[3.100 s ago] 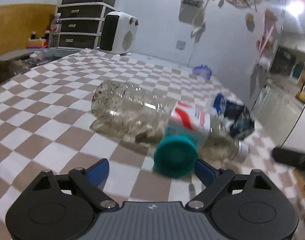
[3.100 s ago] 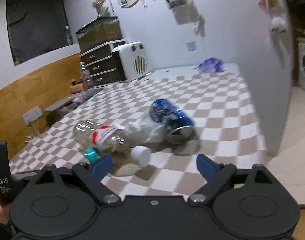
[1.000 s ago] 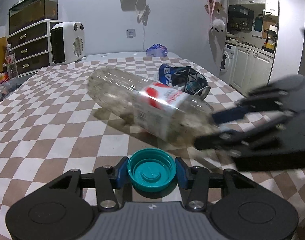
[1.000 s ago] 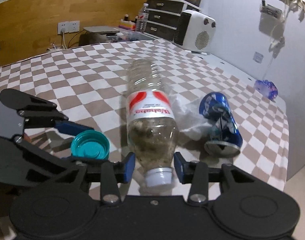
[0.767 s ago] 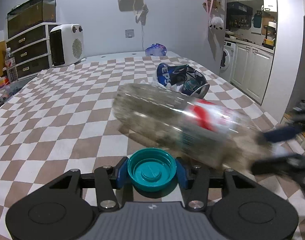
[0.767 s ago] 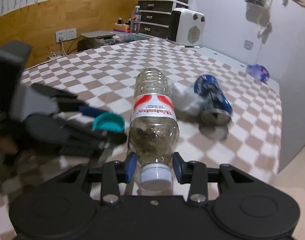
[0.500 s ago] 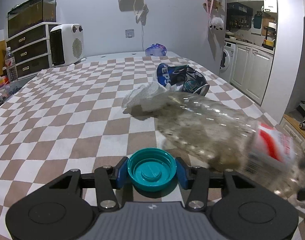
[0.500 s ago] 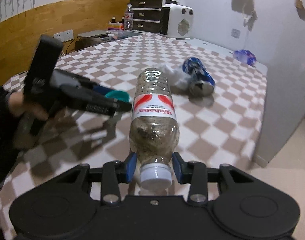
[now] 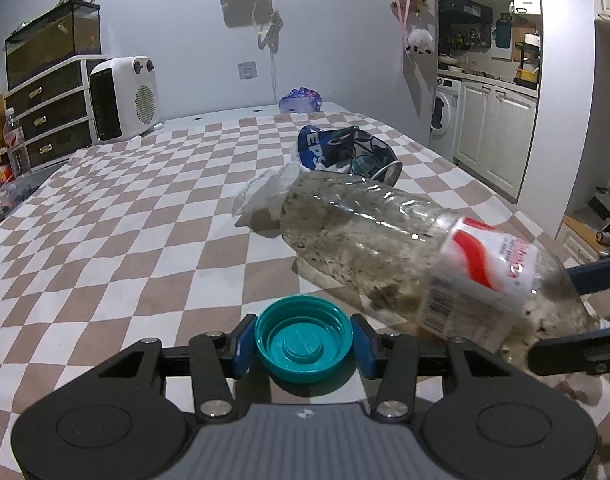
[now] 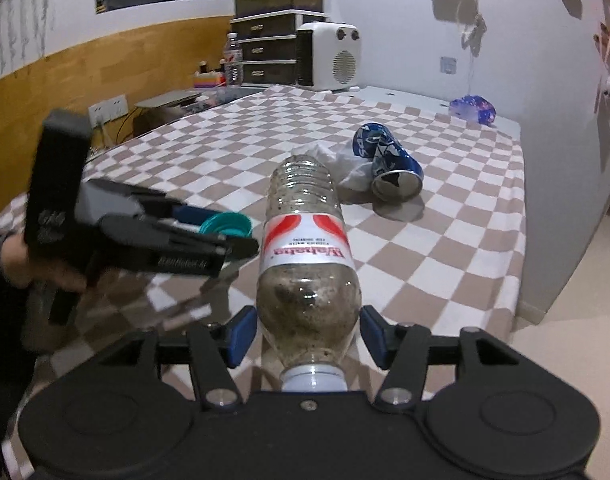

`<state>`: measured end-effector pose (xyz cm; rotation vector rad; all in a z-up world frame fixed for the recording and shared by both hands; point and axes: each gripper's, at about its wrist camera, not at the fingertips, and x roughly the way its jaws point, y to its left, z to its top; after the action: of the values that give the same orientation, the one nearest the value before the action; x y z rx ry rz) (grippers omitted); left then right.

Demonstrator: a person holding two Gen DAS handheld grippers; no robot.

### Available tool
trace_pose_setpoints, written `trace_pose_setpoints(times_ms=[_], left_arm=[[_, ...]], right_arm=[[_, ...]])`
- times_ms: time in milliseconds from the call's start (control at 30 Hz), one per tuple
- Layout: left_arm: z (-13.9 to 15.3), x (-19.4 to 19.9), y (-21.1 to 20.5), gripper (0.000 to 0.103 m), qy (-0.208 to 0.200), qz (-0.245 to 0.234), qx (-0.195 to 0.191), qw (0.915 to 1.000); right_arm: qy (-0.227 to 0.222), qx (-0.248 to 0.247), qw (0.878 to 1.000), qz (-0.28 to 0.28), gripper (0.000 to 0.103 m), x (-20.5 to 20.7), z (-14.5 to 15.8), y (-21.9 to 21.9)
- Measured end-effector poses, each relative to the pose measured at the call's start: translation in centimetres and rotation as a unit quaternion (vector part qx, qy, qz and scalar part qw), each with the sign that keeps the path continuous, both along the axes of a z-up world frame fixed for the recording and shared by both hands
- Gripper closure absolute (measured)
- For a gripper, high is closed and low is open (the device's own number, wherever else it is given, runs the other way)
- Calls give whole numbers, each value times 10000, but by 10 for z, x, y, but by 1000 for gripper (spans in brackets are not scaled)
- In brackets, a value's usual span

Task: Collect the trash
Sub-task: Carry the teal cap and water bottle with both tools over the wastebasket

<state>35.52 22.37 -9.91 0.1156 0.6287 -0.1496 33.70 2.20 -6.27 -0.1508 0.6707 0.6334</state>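
Observation:
A teal bottle cap [image 9: 303, 344] sits hollow side up, with my left gripper [image 9: 303, 344] shut on it just above the checkered table [image 9: 105, 240]. The clear, dirty plastic bottle [image 10: 307, 248] with a red-and-white label lies lengthwise, its white cap [image 10: 313, 378] toward my right gripper [image 10: 309, 334]. That gripper's jaws are opening. Its blue pads [image 10: 243, 334] flank the bottle's shoulder and no longer pinch the neck. In the left wrist view the bottle [image 9: 385, 248] slants to the right, toward the right gripper's fingers [image 9: 593, 276]. In the right wrist view the left gripper [image 10: 229, 232] hovers left of the bottle.
A crushed blue can [image 9: 345, 152] and crumpled white paper [image 9: 265, 192] lie beyond the bottle. A blue wrapper [image 9: 301, 100], a white heater [image 9: 123, 98] and drawers [image 9: 45, 108] stand at the far end. The table's edge [image 10: 521, 240] drops to the floor. A person's hand [image 10: 21, 264] holds the left gripper.
My right gripper dragged the bottle by its neck across the table toward the near edge, uncovering the white paper. Its jaws have now widened off the neck. The left gripper kept the cap.

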Motion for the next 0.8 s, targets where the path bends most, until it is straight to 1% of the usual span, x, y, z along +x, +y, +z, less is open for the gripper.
trace_pose_setpoints(times_ms=[167,200,233,267,367,400,467,500,533,700,800], left_arm=[[0,-2,-2,52,-23,-29,71,10000],[0,-2,-3,52,-25,-32,80,10000],[0,-3,-3,52,-28,-35,87,10000],[0,-3,-3,52,-28,-40,88,9999],[0,-2,-2,52,-12,-34,30,10000],[0,-2,-1,52,-3,-31,-1,10000],[0,-2,-1,53,3,-27,-32,10000],[0,-2,-1,53,-3,-25,-28,10000],[0,-2,-2,53,-11,-24,-8,10000],[0,-4,-3,53,-34,10,8,10000],[1,-6,-5,53,-38,156,67,9998]], right_arm=[[76,-6,10000,-63,39,1,-4,6],[97,9,9999,-22,33,0,-5,6],[114,12,9999,19,24,0,-6,7],[89,5,10000,28,22,-1,-6,9],[32,142,9998,-119,23,5,-6,13],[32,198,9997,-138,25,8,-6,14],[-36,151,9997,-198,28,13,-7,19],[-45,100,9997,-206,32,16,-9,22],[-55,65,9997,-247,39,17,-11,23],[-100,238,9990,-366,41,12,-15,15],[-217,261,9984,-450,41,4,-17,10]])
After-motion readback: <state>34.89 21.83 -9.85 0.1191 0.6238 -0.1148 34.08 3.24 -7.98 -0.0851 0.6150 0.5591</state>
